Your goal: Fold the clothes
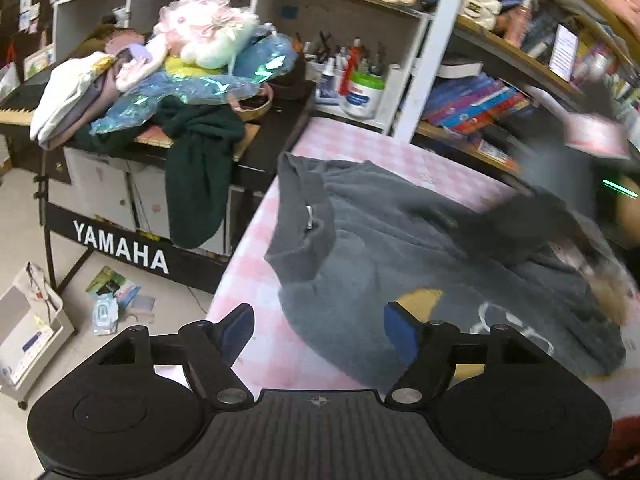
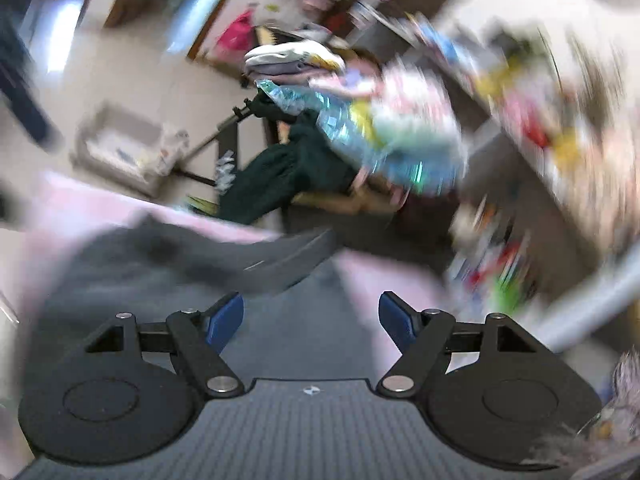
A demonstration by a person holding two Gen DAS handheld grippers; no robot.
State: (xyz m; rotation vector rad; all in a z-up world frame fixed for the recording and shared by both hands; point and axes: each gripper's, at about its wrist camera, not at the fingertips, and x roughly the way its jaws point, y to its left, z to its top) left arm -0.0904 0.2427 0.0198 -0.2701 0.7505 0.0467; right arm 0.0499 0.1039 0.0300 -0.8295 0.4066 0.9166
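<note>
Blue-padded fingers [image 1: 236,330] of the left gripper [image 1: 318,330] stand wide apart with nothing between them, poised above the near edge of a dark grey fleece sweatshirt [image 1: 400,240] whose pale and yellow print lies just beyond the right pad. That sweatshirt lies spread out, rumpled, on a pink-and-white checked bed cover [image 1: 272,344], its neck opening and small white label turned toward the left edge of the bed. Seen from its own camera, the right gripper [image 2: 311,316] is likewise spread wide and empty, its blue pads [image 2: 394,316] hovering over the same grey fabric [image 2: 304,332], where a ribbed hem or cuff is folded across just ahead of the fingers; heavy blur hides finer detail in this view. In the left wrist view that right gripper shows only as a dark smear at the far right of the garment. Beyond the bed stands a black Yamaha keyboard [image 1: 120,248] on its stand, piled with a dark green garment [image 1: 200,168] hanging over its front, an iridescent blue film wrap [image 1: 192,92], a pink-and-white plush doll [image 1: 204,32] and folded white and lilac cloths [image 1: 68,100]. Behind it are white shelf cubbies [image 1: 340,20] holding pens and a white tub, and to the right wooden shelves [image 1: 480,112] of colourful books. On the beige floor [image 1: 24,208] lie a pale plastic box and scattered papers.
</note>
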